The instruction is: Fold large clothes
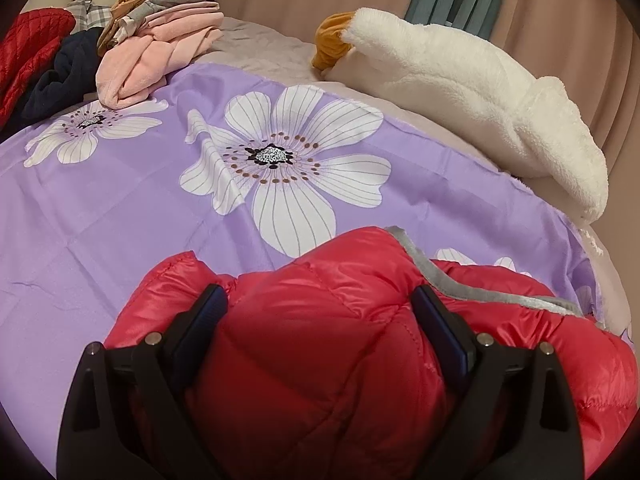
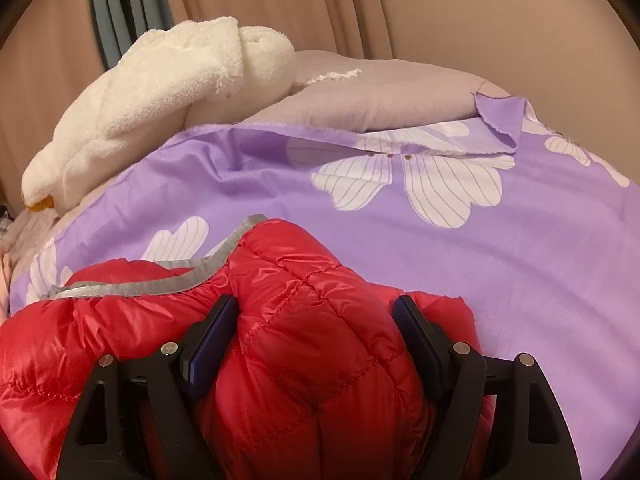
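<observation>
A shiny red quilted down jacket [image 1: 312, 360] with a grey-trimmed edge [image 1: 460, 284] lies bunched on a purple sheet with big white flowers [image 1: 120, 200]. My left gripper [image 1: 316, 296] points down at it, with a thick puff of the padding filling the gap and both pads touching it. In the right wrist view, the same jacket [image 2: 312, 360] bulges between the fingers of my right gripper [image 2: 316, 302]. Its jaws are closing on the padding and the pads press it from both sides. The grey trim [image 2: 160, 284] runs off to the left. Much of the jacket is hidden below the grippers.
A white fleece garment [image 1: 460, 80] lies along the far edge of the bed, also seen in the right wrist view [image 2: 160, 92]. A heap of pink, grey, navy and red clothes [image 1: 160, 40] sits at the far left. Beige curtains [image 2: 280, 8] hang behind.
</observation>
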